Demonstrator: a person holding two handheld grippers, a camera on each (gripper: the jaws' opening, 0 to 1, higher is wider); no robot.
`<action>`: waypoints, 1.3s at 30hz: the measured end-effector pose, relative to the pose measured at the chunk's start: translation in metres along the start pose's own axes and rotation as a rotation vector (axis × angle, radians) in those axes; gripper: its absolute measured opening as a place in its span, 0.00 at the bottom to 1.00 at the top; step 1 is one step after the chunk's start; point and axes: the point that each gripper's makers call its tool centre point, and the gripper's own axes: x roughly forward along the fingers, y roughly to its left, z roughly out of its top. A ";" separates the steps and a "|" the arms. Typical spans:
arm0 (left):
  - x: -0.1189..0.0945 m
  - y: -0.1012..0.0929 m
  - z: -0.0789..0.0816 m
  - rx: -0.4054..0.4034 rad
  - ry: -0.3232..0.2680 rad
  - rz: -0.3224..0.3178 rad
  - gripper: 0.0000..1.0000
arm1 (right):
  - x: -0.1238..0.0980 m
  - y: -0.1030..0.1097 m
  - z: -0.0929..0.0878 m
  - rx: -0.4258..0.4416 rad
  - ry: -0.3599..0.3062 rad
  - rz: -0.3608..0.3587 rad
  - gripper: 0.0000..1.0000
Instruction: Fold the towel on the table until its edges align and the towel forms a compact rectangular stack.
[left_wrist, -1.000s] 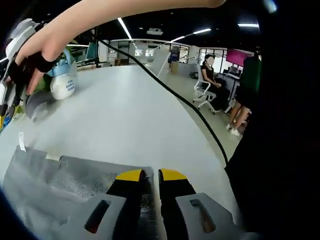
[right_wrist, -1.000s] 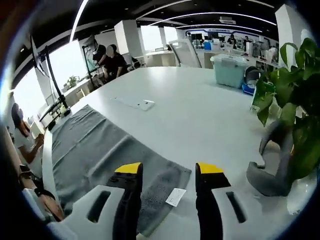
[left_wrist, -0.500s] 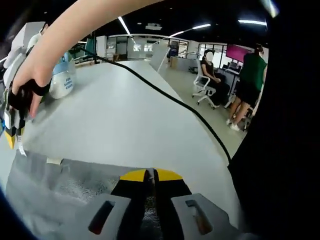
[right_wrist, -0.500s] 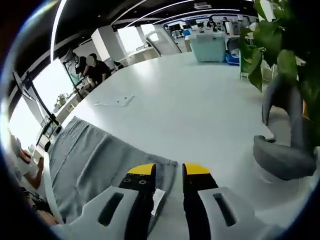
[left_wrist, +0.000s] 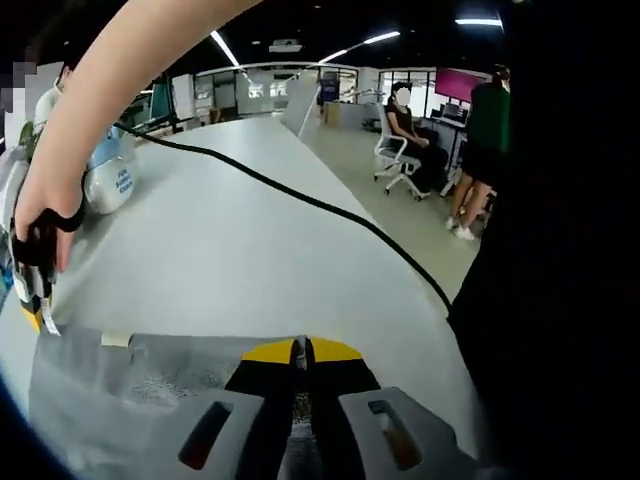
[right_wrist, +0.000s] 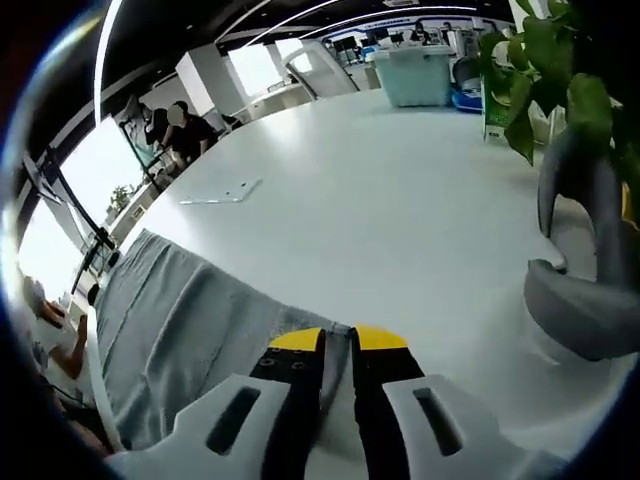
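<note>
1 grey towel (right_wrist: 175, 335) lies spread on the white counter (right_wrist: 400, 210), and 2 grippers are on it. Right gripper (right_wrist: 337, 342): its yellow-tipped fingers (right_wrist: 296, 342) are nearly together, pinching the towel's near corner, with only a thin slit between them. Left gripper (left_wrist: 302, 351): fingers pressed tight on the towel's edge, cloth bunched under them, so both ends are gripped.

From the left gripper view the towel (left_wrist: 130, 385) runs off to the left, and the other gripper (left_wrist: 30, 285) sits at its far corner with the person's hand (left_wrist: 45, 215) wrapped round it; 1 small pale tag (left_wrist: 115, 339) shows on the cloth edge. 1 black cable (left_wrist: 300, 200) trails across the counter toward the right edge. 1 pale blue-and-white bottle (left_wrist: 108, 175) stands near the far left, partly behind the arm.

Open room: beyond the towel the counter is broad and bare in the right gripper view, apart from 1 flat white strip (right_wrist: 222, 192) well away. 1 grey curved object (right_wrist: 585, 280) sits at the right, cut off by the frame, with 1 green plant (right_wrist: 560, 70) above it and 1 pale teal bin (right_wrist: 420, 75) at the far end.

Towel's near portion is hidden under the gripper bodies. 2 people (left_wrist: 440, 135) are past the counter edge, 1 seated, 1 standing.
</note>
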 end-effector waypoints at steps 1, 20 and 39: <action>-0.001 0.001 0.003 -0.011 -0.013 0.001 0.04 | 0.000 0.000 0.000 -0.001 0.000 -0.001 0.07; -0.058 0.013 0.021 -0.204 -0.159 0.070 0.03 | -0.017 0.003 0.010 0.064 -0.075 0.033 0.01; -0.145 -0.004 0.014 -0.472 -0.314 0.201 0.03 | -0.051 0.042 0.050 0.177 -0.173 0.084 0.00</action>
